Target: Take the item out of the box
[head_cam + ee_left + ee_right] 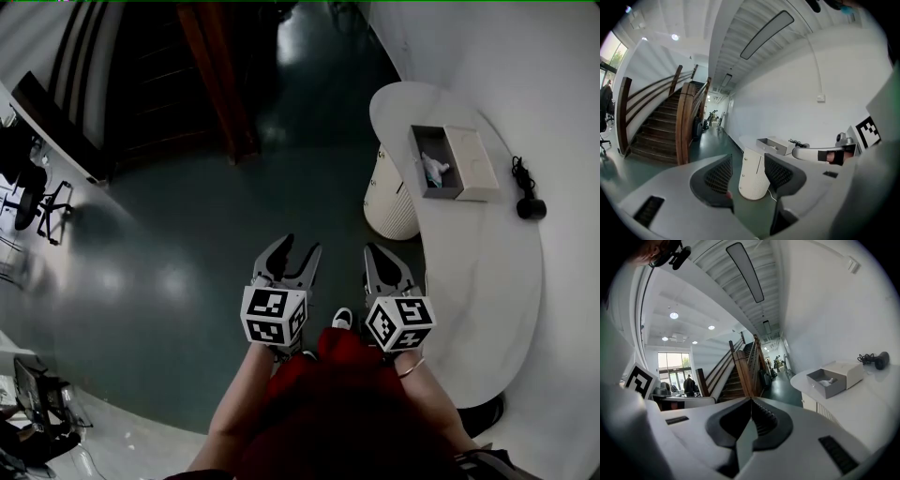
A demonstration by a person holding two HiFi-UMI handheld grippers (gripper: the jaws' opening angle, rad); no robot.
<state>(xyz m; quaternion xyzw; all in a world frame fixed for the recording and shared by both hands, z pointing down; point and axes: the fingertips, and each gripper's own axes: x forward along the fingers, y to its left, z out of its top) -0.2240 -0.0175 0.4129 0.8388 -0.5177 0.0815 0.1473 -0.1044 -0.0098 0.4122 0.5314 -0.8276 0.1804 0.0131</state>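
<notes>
Left hand-held gripper [300, 247] is spread, right hand-held gripper [373, 251] pressed together, both empty, well apart from the box [441, 193].

We hold both grippers out ahead of us, side by side, near each other but not touching, both pointing forward.

Left gripper [298, 247]: jaws stand well apart, nothing between the pads.

Right gripper [377, 253]: jaws closed tip to tip, nothing pinched between them.

Left marker cube [274, 315] and right marker cube [399, 322] sit at the rear of each gripper, top faces turned up toward our head.

Left forearm [234, 398] and right forearm [433, 398] are bare and rise from the lower edge of the head view.
</notes>
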